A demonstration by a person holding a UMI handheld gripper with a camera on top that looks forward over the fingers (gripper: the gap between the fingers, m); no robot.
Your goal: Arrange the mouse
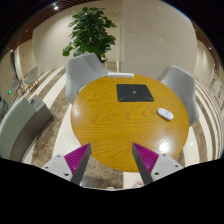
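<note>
A white mouse (pixel 165 114) lies on the round wooden table (pixel 110 125), near its right edge. A black mouse mat (pixel 134 93) lies flat at the far side of the table, apart from the mouse. My gripper (pixel 112 160) is open and empty, held above the floor just short of the table's near edge. Its fingers with purple pads (pixel 77 158) stand wide apart. The mouse is well beyond the right finger.
Grey chairs stand around the table: one at the left (pixel 22 122), one at the far left (pixel 84 70), one at the far right (pixel 182 84). A potted plant (pixel 90 32) stands behind them. A stone floor (pixel 100 170) lies under the fingers.
</note>
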